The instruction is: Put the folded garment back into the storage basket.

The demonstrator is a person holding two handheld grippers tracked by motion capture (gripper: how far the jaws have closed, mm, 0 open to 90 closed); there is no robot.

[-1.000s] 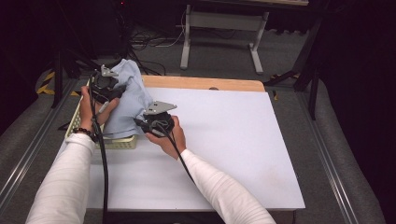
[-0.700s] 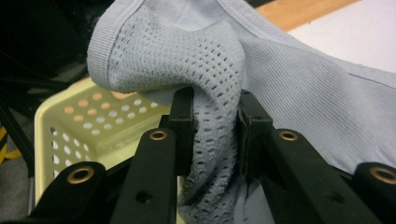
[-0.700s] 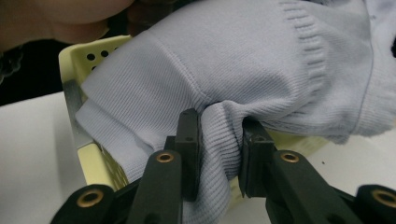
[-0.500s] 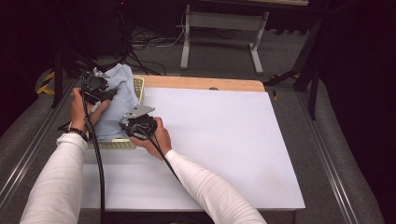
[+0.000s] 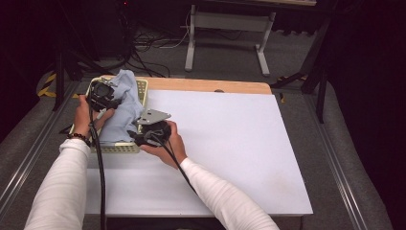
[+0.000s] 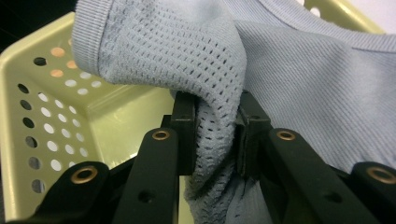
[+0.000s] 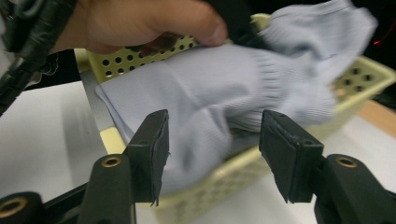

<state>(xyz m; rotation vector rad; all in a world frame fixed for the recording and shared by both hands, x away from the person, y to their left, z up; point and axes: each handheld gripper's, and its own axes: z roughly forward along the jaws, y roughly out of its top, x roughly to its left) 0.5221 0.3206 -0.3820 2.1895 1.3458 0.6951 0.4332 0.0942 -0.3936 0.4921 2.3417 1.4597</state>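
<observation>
1. Your left gripper (image 6: 215, 135) is clenched on the pale blue garment (image 5: 122, 108), over the yellow basket (image 5: 142, 88).
2. Your right gripper (image 7: 212, 154) is released; the garment, draped over the basket's near rim, lies just ahead between its jaws.

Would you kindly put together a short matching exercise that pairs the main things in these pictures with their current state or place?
Things:
1. left hand-held gripper
2. right hand-held gripper
3. light blue garment
4. yellow basket

States or places:
A. jaws open, nothing clamped between them
B. perforated, sitting at the table's left edge
C. draped over and into the basket
D. jaws shut on a fold of fabric

Pairs: 1-D, 2-A, 3-C, 4-B
</observation>
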